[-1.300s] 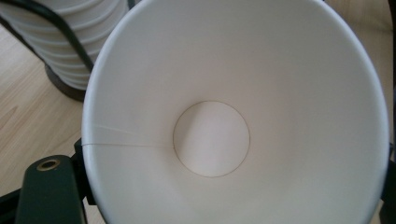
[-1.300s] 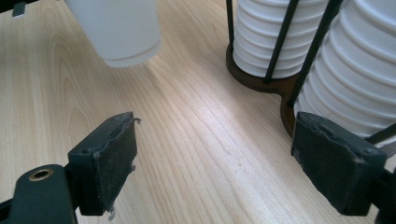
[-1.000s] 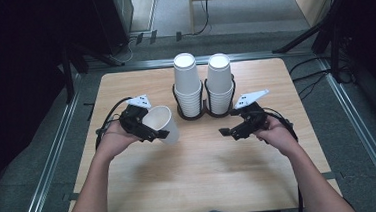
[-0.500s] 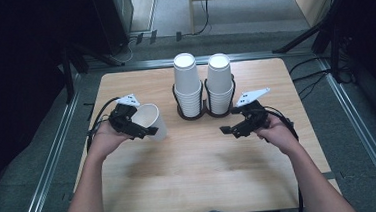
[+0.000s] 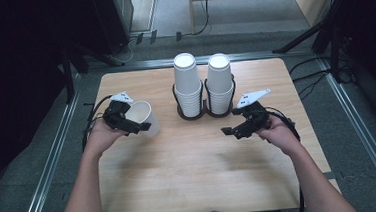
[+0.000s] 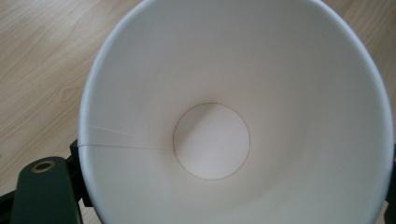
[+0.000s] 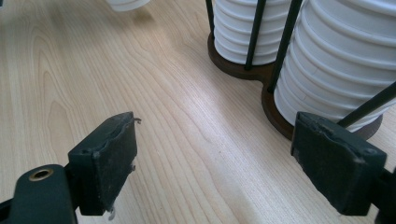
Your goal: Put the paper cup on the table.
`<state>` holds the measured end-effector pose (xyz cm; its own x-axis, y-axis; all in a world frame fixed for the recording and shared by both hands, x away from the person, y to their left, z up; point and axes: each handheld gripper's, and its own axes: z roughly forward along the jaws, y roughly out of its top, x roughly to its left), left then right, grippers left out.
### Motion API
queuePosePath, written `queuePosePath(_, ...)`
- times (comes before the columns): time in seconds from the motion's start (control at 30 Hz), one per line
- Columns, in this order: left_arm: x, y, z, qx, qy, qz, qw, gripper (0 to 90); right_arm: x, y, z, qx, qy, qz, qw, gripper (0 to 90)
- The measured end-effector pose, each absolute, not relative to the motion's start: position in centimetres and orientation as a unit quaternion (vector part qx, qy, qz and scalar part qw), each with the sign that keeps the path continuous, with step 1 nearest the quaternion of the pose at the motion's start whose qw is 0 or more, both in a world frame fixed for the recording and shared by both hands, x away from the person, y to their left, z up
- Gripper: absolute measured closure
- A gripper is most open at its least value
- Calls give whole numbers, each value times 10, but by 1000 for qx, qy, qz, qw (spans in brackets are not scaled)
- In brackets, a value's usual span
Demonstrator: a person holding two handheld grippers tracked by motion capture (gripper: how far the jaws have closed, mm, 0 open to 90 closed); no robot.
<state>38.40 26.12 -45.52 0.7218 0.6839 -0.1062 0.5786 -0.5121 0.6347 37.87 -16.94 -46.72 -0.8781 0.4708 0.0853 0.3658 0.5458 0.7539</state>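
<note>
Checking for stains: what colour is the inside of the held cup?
Plain white inside the paper cup, clearest in the left gripper view.

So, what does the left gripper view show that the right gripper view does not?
Left gripper view: the inside of the paper cup, its round bottom and side seam, held in the left gripper.
Right gripper view: the right gripper with open, empty jaws and two cup stacks in a dark holder.
Both: the wooden table.

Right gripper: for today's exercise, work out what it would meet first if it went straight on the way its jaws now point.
Probably the dark holder base under the two cup stacks; it lies just ahead of the open right gripper, slightly to one side. Depth is hard to judge, so it might graze bare table first.
</note>
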Motion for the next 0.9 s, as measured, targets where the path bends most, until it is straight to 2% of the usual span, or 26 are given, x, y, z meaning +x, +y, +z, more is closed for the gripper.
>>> queuePosePath(0.57, 402, 272, -470, 849, 412, 100, 316, 126, 370, -169, -473, 233, 885, 398, 68, 151)
queuePosePath(0.9, 409, 270, -476, 853, 413, 106, 302, 119, 367, -174, -473, 239, 884, 395, 68, 151)
